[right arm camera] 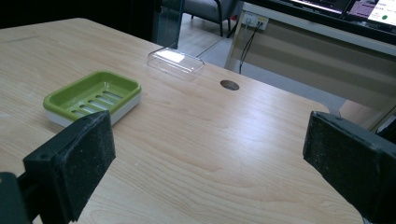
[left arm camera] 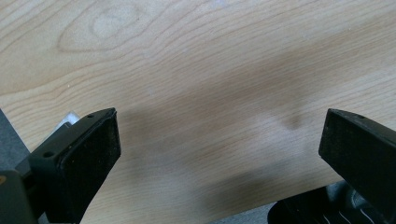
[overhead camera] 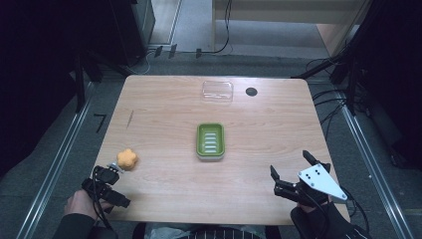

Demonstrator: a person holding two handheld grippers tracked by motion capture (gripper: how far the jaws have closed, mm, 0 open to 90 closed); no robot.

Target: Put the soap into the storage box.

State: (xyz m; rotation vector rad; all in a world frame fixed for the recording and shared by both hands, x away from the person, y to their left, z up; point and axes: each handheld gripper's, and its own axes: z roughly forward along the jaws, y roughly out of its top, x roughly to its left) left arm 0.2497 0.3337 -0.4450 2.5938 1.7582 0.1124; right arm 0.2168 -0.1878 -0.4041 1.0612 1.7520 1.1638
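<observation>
A green soap dish with a slotted insert lies at the table's middle; in the right gripper view the dish sits ahead and to the left. A clear plastic lid rests near the far edge, and it shows as the lid beyond the dish. An orange flower-shaped piece lies near the front left. My left gripper is just in front of the orange piece, open over bare wood. My right gripper is at the front right, open and holding nothing.
The wooden table has a round cable hole beside the lid. Cables run over the floor behind and to the right. A metal rail runs along the left side. A desk with cables stands beyond the table.
</observation>
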